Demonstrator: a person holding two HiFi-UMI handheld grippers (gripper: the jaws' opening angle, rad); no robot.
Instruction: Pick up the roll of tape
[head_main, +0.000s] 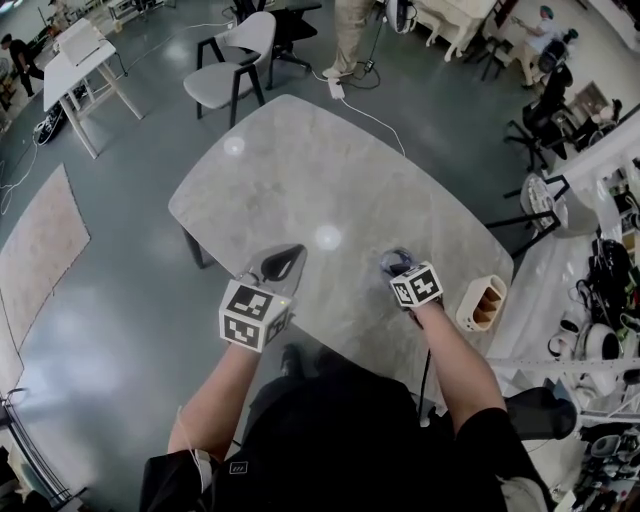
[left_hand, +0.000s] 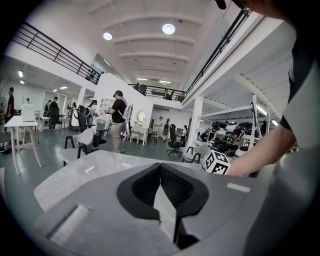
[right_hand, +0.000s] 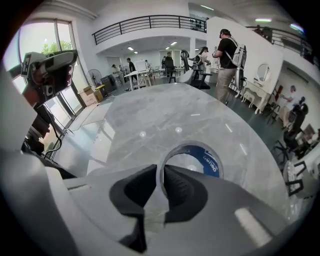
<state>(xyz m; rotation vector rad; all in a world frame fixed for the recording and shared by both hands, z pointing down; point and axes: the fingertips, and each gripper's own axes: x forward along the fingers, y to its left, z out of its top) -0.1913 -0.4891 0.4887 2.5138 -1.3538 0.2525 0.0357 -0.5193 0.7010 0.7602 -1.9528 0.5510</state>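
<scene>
The roll of tape (right_hand: 209, 161), a clear ring with a blue inner core, has its near wall pinched between the jaws of my right gripper (right_hand: 161, 172). In the head view that gripper (head_main: 400, 268) points steeply down over the near right part of the marble table (head_main: 320, 170), with the roll of tape (head_main: 396, 260) at its tip. My left gripper (head_main: 292, 256) hovers to the left over the table's near edge. In the left gripper view the left gripper (left_hand: 160, 167) has its jaws together and holds nothing.
A cream holder with round holes (head_main: 482, 302) sits at the table's right edge. A grey chair (head_main: 235, 60) stands beyond the far side and a white desk (head_main: 80, 60) at the far left. A cluttered white bench (head_main: 600, 330) runs along the right. People stand in the background.
</scene>
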